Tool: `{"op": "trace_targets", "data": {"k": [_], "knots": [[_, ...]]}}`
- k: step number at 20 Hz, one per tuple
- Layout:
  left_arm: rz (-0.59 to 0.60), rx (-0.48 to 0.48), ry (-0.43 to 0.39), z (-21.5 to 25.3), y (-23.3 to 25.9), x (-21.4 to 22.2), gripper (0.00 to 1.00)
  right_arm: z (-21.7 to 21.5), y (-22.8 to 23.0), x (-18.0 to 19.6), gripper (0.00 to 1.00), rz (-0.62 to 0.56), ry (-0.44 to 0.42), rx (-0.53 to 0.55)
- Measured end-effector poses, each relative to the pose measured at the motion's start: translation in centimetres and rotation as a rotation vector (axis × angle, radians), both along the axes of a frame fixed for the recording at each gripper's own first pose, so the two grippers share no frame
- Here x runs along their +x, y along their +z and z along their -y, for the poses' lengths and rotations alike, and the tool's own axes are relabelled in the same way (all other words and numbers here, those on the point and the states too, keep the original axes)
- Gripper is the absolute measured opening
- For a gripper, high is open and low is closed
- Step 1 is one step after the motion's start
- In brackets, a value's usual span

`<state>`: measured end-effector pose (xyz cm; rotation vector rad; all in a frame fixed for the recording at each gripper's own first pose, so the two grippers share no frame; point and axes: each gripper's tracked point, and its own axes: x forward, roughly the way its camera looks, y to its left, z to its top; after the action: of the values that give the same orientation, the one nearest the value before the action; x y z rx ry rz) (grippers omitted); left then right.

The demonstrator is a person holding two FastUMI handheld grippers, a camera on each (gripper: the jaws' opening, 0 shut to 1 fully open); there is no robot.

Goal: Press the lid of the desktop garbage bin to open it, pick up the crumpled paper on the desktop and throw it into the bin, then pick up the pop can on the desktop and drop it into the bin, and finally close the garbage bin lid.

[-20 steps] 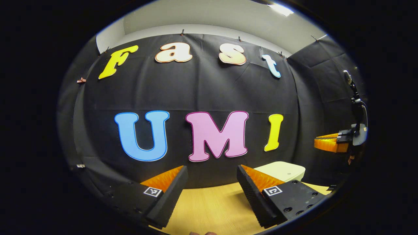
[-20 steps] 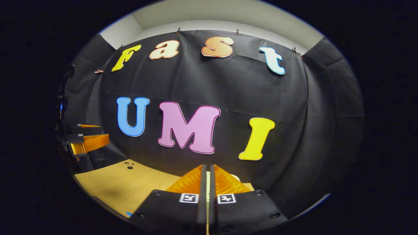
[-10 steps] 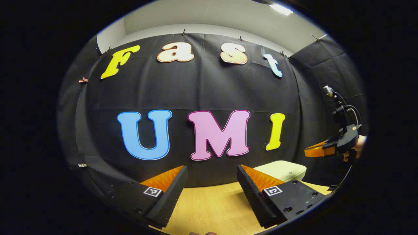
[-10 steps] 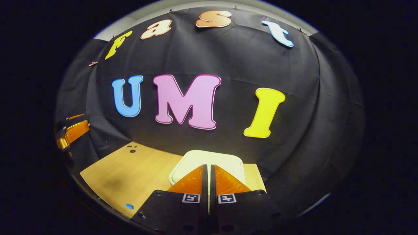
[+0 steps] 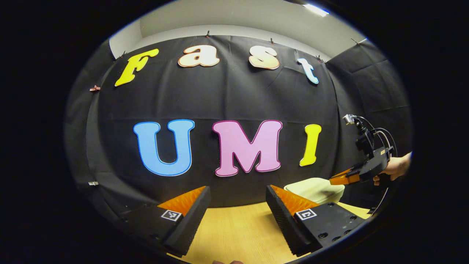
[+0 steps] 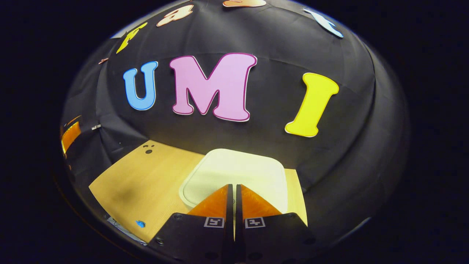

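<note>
The white garbage bin (image 6: 234, 174) stands at the back of the wooden desktop with its flat lid down. My right gripper (image 6: 233, 189) is shut with nothing between its fingers; its tips hover just over the near edge of the lid. In the left gripper view the bin (image 5: 315, 189) peeks out behind my own right finger, and the right gripper (image 5: 335, 180), held by a hand (image 5: 397, 167), tilts down toward the lid from the right. My left gripper (image 5: 238, 192) is open above bare desktop, its fingers wide apart and empty.
The wooden desktop (image 6: 146, 183) stretches left of the bin, with small dark marks (image 6: 148, 149) near the back and a small blue spot (image 6: 140, 223) near the front edge. Black cloth walls close the booth behind and to the right.
The right gripper has dropped and pitched down toward the bin, so the lid now looms large under its tips. The left gripper has stayed almost still and open.
</note>
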<state>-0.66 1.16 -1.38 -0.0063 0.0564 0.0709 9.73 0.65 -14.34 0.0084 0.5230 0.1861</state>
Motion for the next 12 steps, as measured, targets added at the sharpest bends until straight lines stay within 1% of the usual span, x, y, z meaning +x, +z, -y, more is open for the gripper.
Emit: {"op": "trace_targets", "data": {"k": [4, 9, 12], "knots": [[-0.012, -0.001, 0.013, -0.2, -0.4, -0.2, 0.97, -0.1, -1.7, 0.3, 0.05, -0.023, -0.001, -0.005], [-0.025, -0.006, 0.026, -0.3, -0.8, -0.2, 0.97, -0.4, -3.6, 0.1, 0.05, -0.068, 0.016, -0.006], [-0.024, -0.004, 0.039, -0.6, -0.8, -0.2, 0.97, -0.3, -3.7, 0.5, 0.06, -0.066, 0.003, 0.015]]}}
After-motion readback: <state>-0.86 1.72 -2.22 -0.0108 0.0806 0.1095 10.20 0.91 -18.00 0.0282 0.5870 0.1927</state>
